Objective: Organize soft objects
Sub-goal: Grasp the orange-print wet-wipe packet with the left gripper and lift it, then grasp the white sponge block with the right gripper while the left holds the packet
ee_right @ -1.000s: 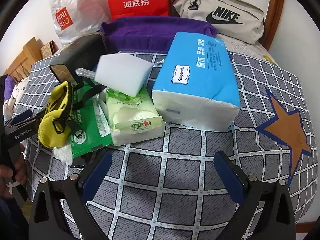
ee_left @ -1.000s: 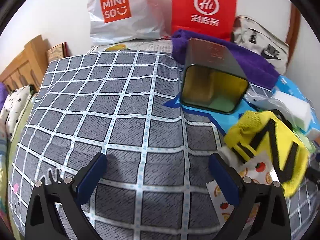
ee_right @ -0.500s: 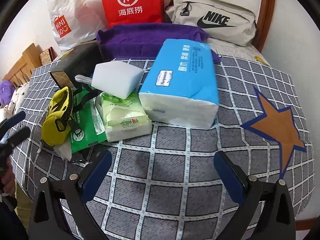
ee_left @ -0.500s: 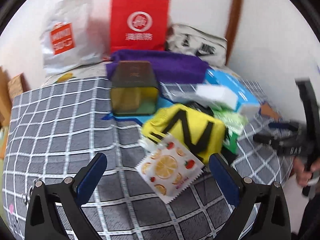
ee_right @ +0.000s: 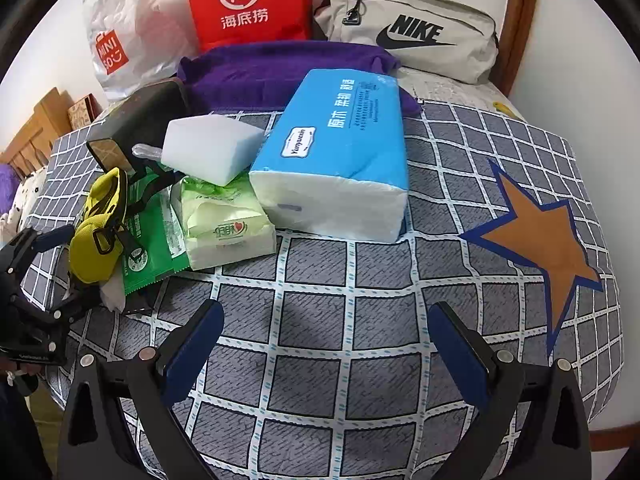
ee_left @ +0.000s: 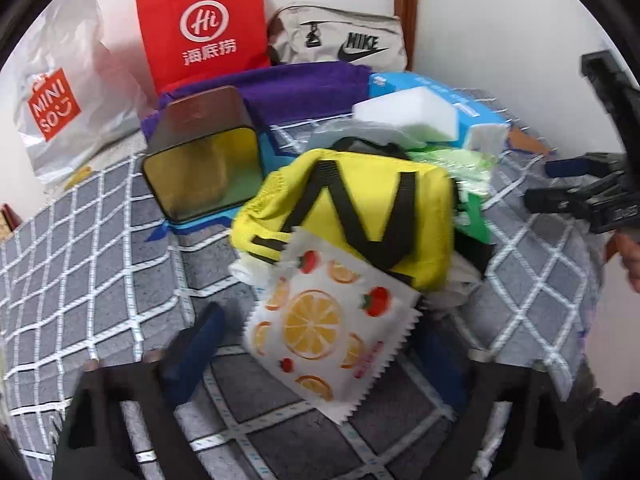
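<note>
The soft objects lie heaped on the checked bedspread (ee_right: 360,360), largest first: the blue tissue pack (ee_right: 336,152) sits at the heap's right side, the white sponge block (ee_right: 210,148) rests atop the green wipes pack (ee_right: 224,220), and the yellow pouch (ee_left: 352,216) overlaps the fruit-print sachet (ee_left: 324,328). The tin box (ee_left: 204,168) lies on its side, mouth facing the heap, probably to receive items. The left gripper (ee_left: 316,344) straddles the sachet with jaws apart; the right gripper (ee_right: 324,344) hovers over bare bedspread, jaws apart, holding nothing.
</note>
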`<state>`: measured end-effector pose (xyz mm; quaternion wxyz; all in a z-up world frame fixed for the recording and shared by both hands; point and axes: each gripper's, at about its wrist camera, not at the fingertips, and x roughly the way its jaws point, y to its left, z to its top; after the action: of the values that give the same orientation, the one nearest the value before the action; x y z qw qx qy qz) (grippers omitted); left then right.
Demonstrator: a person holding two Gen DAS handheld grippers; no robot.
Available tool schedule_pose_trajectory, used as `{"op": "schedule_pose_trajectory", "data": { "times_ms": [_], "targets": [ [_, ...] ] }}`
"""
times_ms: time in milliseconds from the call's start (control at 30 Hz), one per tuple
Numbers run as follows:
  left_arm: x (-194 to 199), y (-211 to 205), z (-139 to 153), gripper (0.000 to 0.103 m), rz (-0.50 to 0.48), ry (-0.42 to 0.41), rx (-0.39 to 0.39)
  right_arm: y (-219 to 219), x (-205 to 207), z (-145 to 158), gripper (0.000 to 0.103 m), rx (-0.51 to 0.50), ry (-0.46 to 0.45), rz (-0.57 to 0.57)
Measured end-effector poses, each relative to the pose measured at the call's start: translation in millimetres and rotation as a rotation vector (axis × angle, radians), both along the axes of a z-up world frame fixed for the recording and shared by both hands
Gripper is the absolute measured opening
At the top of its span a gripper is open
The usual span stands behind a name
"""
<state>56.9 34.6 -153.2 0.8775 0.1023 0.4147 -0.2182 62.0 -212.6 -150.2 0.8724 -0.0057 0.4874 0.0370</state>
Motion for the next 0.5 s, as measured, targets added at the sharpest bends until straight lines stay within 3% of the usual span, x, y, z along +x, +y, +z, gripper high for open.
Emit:
{"op": "schedule_pose_trajectory", "data": {
  "times_ms": [100,200,333,500],
  "targets": [
    [-7.4,0.7,6.4,0.055,-0.026,0.002,-0.035,4.3,1.6,-0.5,0.101,-0.006,0.001,0.009],
    [-14.7,3.7,9.9,0.053,-0.013,-0.012,-0.02,6.9,3.4,-0.7,0.101,-0.006,0.003,0.015],
    [-18.1,16.1,15.3,0.053,0.023,0.0,-0.063,11.1,5.1,0.2,0.101,-0.01,0.002,0.025],
    [-8.5,36.8,18.7,0.053,0.133,0.009,-0.097,13.2,4.9,7.2,0.101,-0.015,-0.016,0.033]
  ]
}}
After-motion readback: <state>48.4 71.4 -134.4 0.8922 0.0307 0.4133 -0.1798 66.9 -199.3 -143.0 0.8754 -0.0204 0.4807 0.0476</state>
